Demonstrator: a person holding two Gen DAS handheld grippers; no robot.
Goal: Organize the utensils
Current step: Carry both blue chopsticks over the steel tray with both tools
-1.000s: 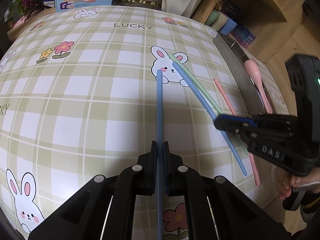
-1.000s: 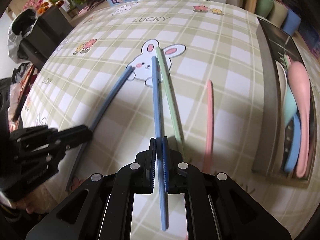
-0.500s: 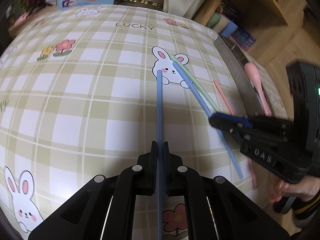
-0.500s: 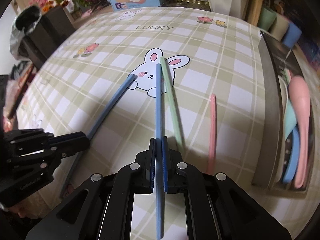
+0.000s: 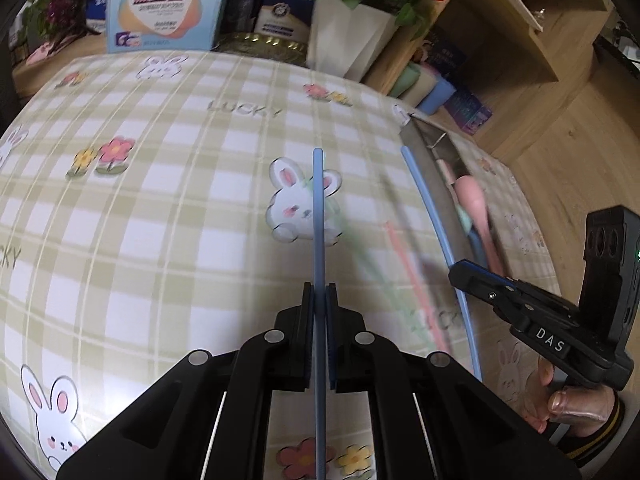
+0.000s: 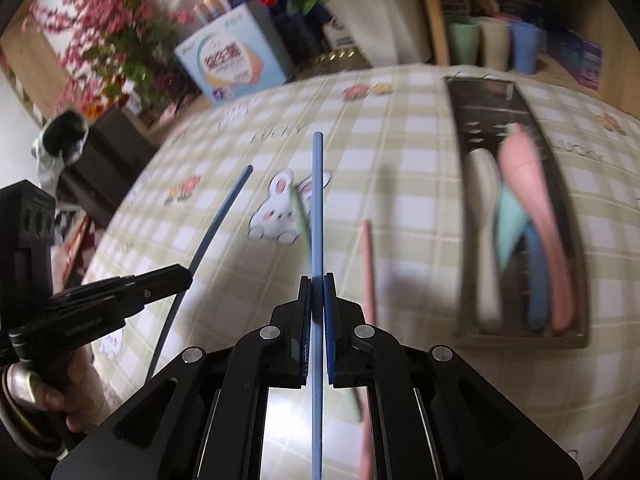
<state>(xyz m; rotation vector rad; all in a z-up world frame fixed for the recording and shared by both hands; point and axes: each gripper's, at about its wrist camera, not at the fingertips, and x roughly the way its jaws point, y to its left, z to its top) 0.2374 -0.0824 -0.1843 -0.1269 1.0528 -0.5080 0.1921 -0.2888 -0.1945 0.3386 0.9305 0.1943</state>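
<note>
My left gripper (image 5: 319,292) is shut on a blue chopstick (image 5: 319,220) and holds it above the checked tablecloth. My right gripper (image 6: 318,284) is shut on a second blue chopstick (image 6: 318,200), also clear of the cloth. Each shows in the other's view: the right gripper (image 5: 460,274) with its chopstick (image 5: 432,216), and the left gripper (image 6: 186,278) with its chopstick (image 6: 224,208). A green chopstick (image 6: 300,216) and a pink chopstick (image 6: 368,264) lie on the cloth between them. The metal tray (image 6: 520,338) to the right holds a pink spoon (image 6: 528,184), a white spoon (image 6: 486,208) and a blue spoon (image 6: 536,280).
A white flower pot (image 5: 352,36) and a printed box (image 5: 164,4) stand at the table's far edge. Pastel cups (image 6: 496,44) sit behind the tray. A dark bin (image 6: 104,152) stands beside the table on the left. A hand (image 5: 576,404) grips the right gripper's handle.
Both grippers have risen from the cloth with their blue chopsticks. The right one has swung and rolled toward the tray side. The green and pink chopsticks stay on the table.
</note>
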